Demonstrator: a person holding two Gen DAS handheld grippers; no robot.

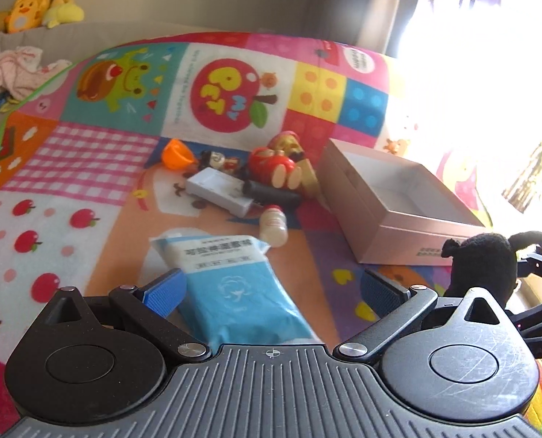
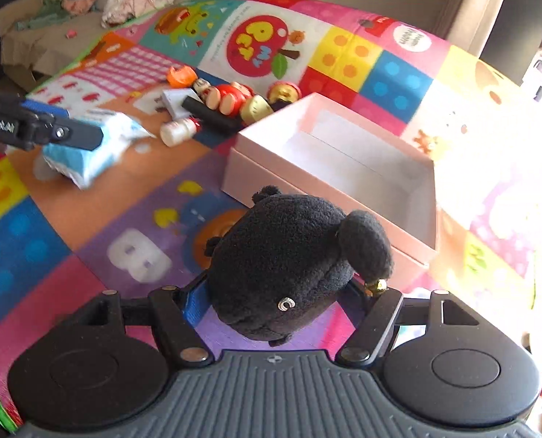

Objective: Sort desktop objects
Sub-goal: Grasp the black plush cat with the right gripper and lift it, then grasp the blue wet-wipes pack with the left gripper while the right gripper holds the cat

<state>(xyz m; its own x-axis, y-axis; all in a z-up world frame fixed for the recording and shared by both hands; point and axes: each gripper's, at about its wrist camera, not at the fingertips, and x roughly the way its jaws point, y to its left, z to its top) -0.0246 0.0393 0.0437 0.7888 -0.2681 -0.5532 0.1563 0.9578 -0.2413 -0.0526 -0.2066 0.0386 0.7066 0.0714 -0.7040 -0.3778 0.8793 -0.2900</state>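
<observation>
the right gripper [image 2: 278, 292] is squeezing the black plush toy [image 2: 293, 259] at the frame's bottom middle; next, lifting it into the pink box [image 2: 329, 179]. the left gripper [image 1: 271, 288] is wide open around the blue pack [image 1: 234, 284].

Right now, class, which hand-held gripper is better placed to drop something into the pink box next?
Right: the right hand-held gripper grips the black plush toy beside the empty pink box; the left straddles the blue packet.

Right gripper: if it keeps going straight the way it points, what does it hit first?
Probably the pink box. The right gripper has a black plush toy between its fingers, and the box's near wall lies just beyond the toy, open side up. Depth is unclear, so it may reach the mat first.
</observation>
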